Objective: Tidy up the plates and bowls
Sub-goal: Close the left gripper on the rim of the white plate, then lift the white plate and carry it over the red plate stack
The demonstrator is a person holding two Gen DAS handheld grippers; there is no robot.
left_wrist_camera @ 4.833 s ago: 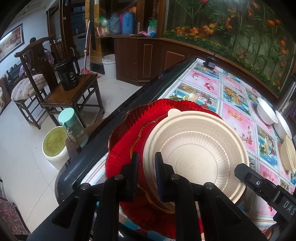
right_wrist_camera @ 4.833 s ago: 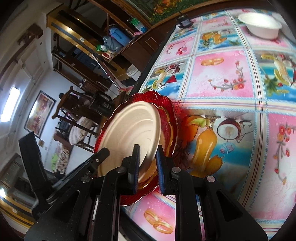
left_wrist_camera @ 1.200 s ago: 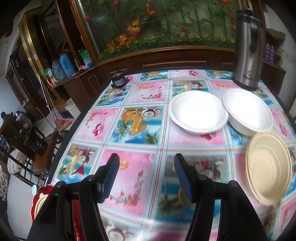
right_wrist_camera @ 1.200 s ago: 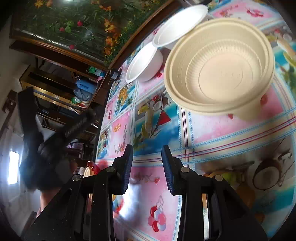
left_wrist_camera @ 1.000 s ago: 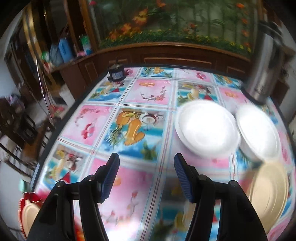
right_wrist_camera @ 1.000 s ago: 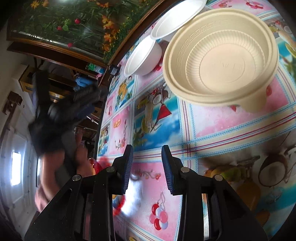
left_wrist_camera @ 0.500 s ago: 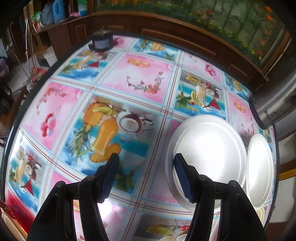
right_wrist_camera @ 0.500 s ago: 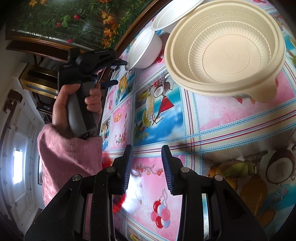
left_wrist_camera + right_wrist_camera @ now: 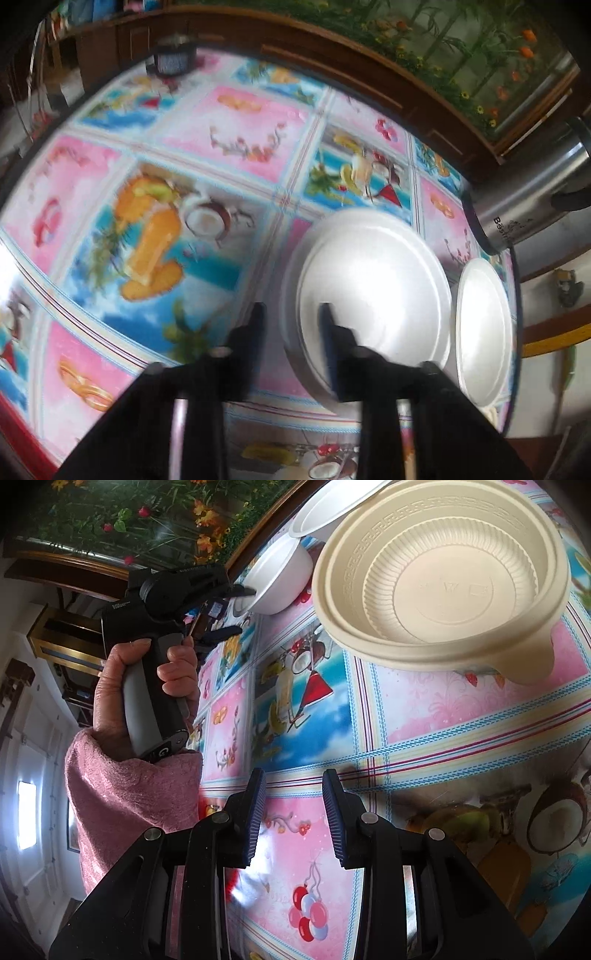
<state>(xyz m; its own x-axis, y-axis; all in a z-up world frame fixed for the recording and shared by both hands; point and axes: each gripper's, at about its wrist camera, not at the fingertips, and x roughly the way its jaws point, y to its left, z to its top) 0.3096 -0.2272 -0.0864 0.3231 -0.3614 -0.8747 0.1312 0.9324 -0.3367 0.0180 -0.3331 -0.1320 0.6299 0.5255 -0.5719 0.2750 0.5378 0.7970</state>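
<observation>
2 grippers, both jaws parted, empty. Left gripper (image 9: 290, 314) straddles white bowl (image 9: 373, 295) rim, likely for pinch. Right gripper (image 9: 293, 786) hovers over tabletop (image 9: 306, 867), beige bowl (image 9: 439, 576) ahead.

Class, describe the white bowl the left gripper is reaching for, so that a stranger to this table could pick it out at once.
Find the steel thermos at the edge of the picture-patterned table. Two white bowls sit in front of it. The one meant is the white bowl whose rim lies between the open left gripper fingers, unlike its untouched twin beside it.
</observation>
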